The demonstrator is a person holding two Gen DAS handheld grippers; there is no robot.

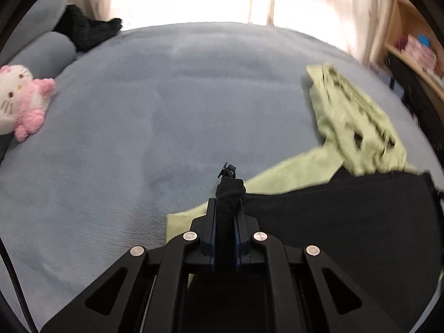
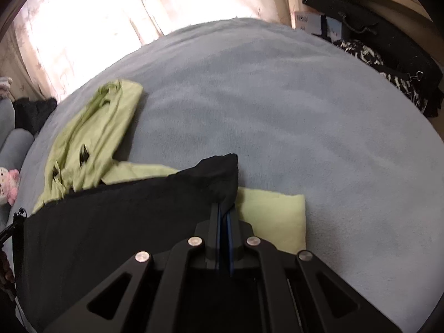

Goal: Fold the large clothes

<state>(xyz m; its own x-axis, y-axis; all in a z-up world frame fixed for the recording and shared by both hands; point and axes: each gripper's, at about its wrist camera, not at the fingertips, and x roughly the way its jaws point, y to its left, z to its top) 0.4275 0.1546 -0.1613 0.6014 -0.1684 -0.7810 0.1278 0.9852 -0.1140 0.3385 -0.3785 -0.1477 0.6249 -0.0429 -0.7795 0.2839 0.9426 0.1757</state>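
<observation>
With each gripper's jaws clamped on a corner of the black garment (image 2: 125, 222), its held edge runs straight between left gripper (image 1: 229, 191) and right gripper (image 2: 225, 208). It hangs over the green garment (image 2: 91, 138) at the bed's (image 2: 305, 111) near edge.

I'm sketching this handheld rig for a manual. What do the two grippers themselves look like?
Both look alike. The left gripper and right gripper are matte black, each with two slim straight fingers lined with blue pads. Behind the fingers, angled black linkage bars with triangular cut-outs fan outward, joined by four round silver pins. No markings show. A thin black cable shows at the left view's edge.
</observation>
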